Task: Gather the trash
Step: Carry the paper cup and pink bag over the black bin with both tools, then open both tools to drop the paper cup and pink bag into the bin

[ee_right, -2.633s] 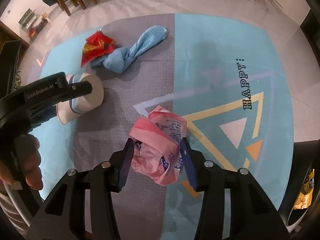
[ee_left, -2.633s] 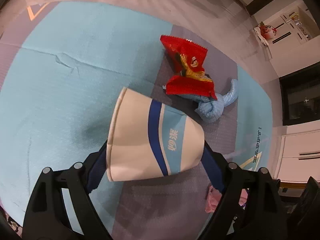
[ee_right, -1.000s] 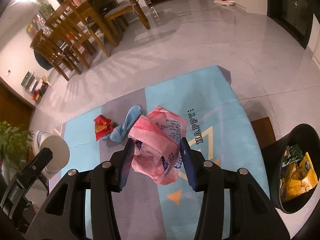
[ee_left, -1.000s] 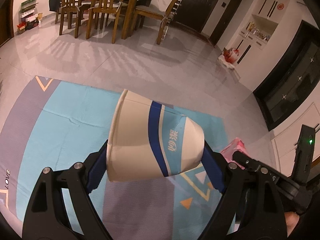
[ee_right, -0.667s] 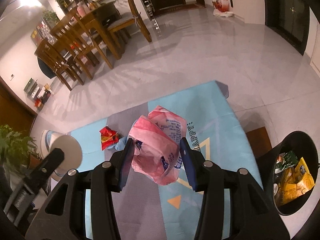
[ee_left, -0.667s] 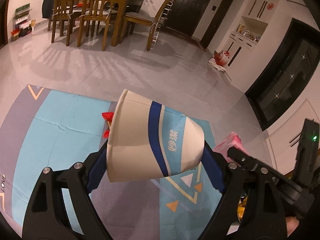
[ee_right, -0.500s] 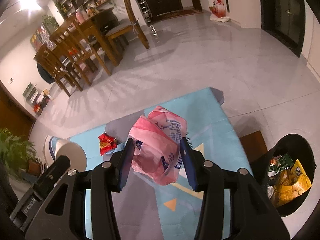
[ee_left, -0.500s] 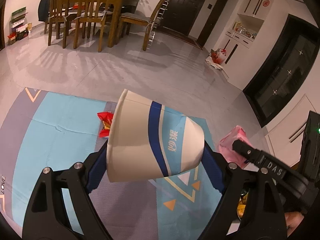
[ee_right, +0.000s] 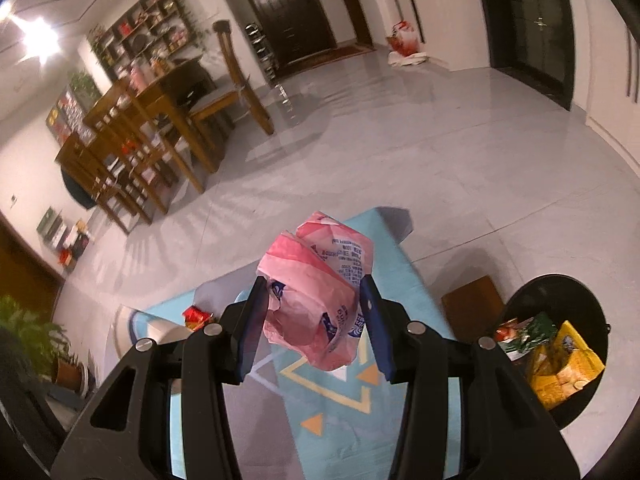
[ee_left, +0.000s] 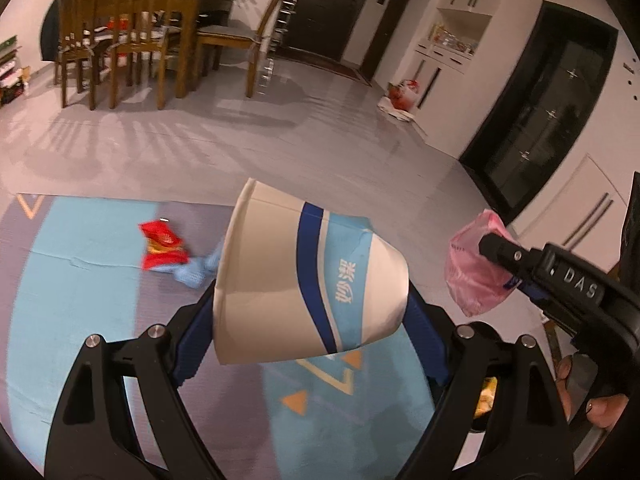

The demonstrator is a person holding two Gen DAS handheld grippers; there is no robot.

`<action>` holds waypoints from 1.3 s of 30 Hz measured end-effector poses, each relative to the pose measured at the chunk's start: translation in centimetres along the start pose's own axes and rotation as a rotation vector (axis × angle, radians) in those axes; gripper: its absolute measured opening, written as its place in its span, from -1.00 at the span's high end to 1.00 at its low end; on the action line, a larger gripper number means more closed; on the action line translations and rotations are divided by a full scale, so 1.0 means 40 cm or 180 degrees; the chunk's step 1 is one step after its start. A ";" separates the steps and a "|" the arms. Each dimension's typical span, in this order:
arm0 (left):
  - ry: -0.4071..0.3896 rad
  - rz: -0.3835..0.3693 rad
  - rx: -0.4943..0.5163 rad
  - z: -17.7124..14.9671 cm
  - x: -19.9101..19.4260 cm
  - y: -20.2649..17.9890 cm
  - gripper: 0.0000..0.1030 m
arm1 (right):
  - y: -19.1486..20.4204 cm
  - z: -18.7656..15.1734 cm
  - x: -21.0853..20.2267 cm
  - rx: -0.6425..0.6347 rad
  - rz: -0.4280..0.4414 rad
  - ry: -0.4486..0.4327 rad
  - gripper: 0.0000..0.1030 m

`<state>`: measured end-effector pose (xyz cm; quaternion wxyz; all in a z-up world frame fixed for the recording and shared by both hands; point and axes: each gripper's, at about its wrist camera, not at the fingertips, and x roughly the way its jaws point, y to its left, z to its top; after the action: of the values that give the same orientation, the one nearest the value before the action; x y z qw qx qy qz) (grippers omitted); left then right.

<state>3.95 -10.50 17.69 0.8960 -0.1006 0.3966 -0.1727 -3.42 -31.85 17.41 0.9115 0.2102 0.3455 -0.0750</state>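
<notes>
While the left gripper (ee_left: pixel 308 316) clamps a white-and-blue paper cup (ee_left: pixel 308 284) lying sideways at frame centre, the right gripper (ee_right: pixel 312 320) pinches a crumpled pink wrapper (ee_right: pixel 316 292) at centre. A black trash bin (ee_right: pixel 560 344) holding wrappers sits lower right; a red snack bag (ee_left: pixel 162 246) lies left on the rug (ee_left: pixel 80 320).

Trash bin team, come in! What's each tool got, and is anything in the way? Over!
Left tool shut on paper cup. Right tool shut on pink wrapper. Black bin lower right, partly full, path clear. Red snack bag and blue cloth left on mat.
</notes>
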 end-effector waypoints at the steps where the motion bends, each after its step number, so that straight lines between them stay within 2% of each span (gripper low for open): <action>1: 0.0022 -0.0046 0.0044 -0.002 0.007 -0.018 -0.65 | -0.016 0.005 -0.011 0.0033 -0.0022 -0.0041 0.08; 4: 0.0119 -0.0207 0.0108 -0.012 0.027 -0.059 -0.65 | -0.051 0.014 -0.032 0.0074 -0.0120 -0.0112 0.08; 6: 0.0225 -0.0346 0.0098 -0.020 0.047 -0.078 -0.65 | -0.090 0.021 -0.046 0.0143 -0.0086 -0.0110 0.08; 9: 0.0485 -0.0548 0.0130 -0.044 0.094 -0.135 -0.65 | -0.147 0.027 -0.066 0.0296 -0.0100 -0.0114 0.08; 15: 0.0647 -0.0684 0.0351 -0.089 0.155 -0.264 -0.65 | -0.300 0.041 -0.110 0.0629 -0.0422 -0.0215 0.08; 20: 0.0908 -0.0791 0.0642 -0.141 0.226 -0.388 -0.65 | -0.445 0.032 -0.120 0.1020 -0.0689 -0.0145 0.08; 28: 0.1307 -0.0827 0.1092 -0.227 0.321 -0.517 -0.65 | -0.600 0.000 -0.097 0.1418 -0.1022 0.0166 0.08; 39: 0.1888 -0.0931 0.1384 -0.349 0.445 -0.631 -0.66 | -0.641 -0.027 0.029 0.1513 -0.1051 0.0719 0.08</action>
<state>-1.11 -41.25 4.37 0.7088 0.0903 0.5740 -0.4000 -10.44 -54.46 7.42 0.7681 0.3655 0.4470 -0.2770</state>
